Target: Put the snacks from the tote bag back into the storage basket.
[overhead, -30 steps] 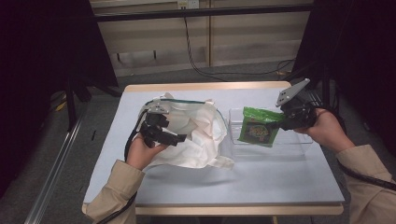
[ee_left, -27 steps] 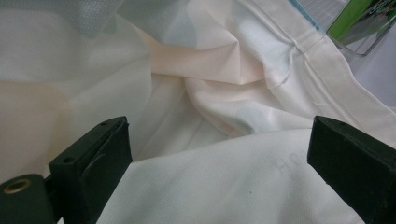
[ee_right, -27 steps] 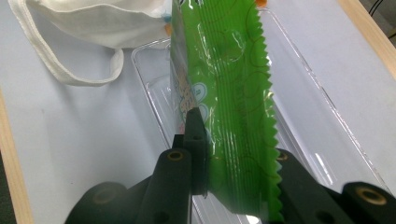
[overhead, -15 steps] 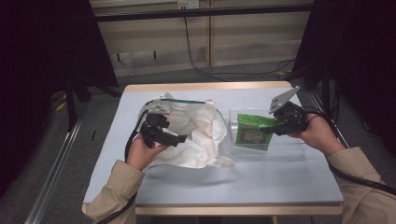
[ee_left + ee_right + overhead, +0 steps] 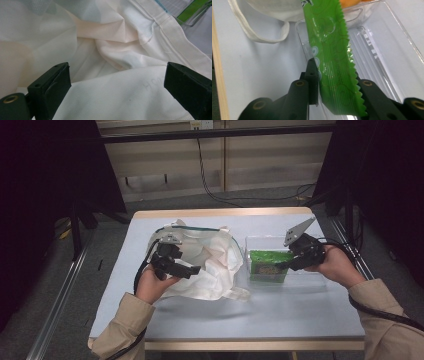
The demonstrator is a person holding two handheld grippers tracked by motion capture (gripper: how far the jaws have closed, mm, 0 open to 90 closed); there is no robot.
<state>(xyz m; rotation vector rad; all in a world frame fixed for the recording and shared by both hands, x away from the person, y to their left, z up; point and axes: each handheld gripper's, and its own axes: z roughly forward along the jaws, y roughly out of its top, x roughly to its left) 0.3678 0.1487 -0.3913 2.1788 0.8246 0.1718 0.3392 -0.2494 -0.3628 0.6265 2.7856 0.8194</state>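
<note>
Left to right: your left gripper [image 5: 192, 269] hangs wide open over the white cloth bag [image 5: 210, 262], gripping nothing. At 3 o'clock of it, the green packet [image 5: 269, 265] sits in the clear tray [image 5: 300, 279]; bagging remains. Your right gripper [image 5: 332, 100], jaws just opening, probably still pinches it lightly.

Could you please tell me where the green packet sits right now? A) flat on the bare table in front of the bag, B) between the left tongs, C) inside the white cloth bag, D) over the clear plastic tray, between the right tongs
D: the green packet stands on edge between the right tongs over the clear plastic tray, apart from the white cloth bag.
</note>
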